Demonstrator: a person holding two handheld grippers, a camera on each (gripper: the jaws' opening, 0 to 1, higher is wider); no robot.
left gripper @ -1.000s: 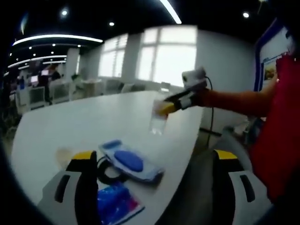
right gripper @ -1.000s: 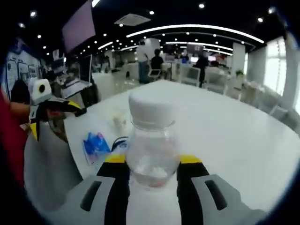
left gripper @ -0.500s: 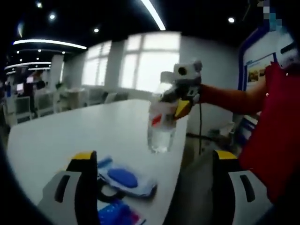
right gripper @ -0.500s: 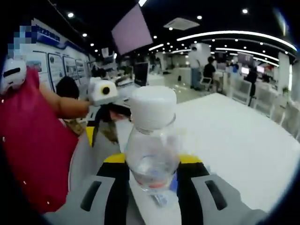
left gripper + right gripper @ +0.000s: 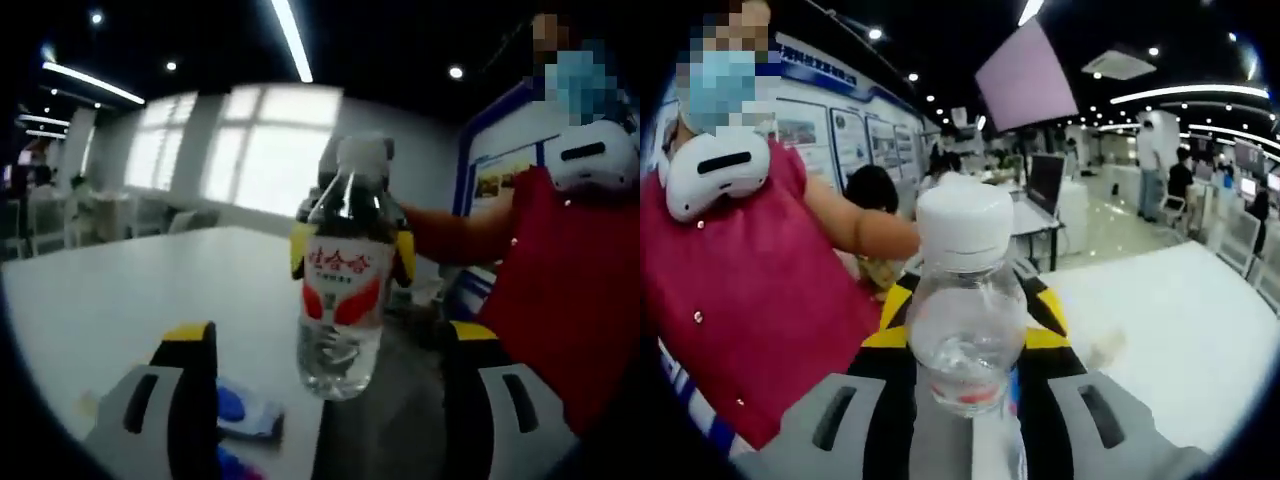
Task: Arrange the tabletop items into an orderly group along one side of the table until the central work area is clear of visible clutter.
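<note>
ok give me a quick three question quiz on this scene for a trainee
1. True or false: the right gripper is shut on the bottle.
2. Multiple choice: the bottle's cap is A) red B) white C) blue.
3. Fill in: the left gripper has its jaws ___, either side of the bottle held in front of it.

Key: 1 true; 2 B; 3 open. On 3, there is a clear gap between each jaw and the bottle in the left gripper view.
</note>
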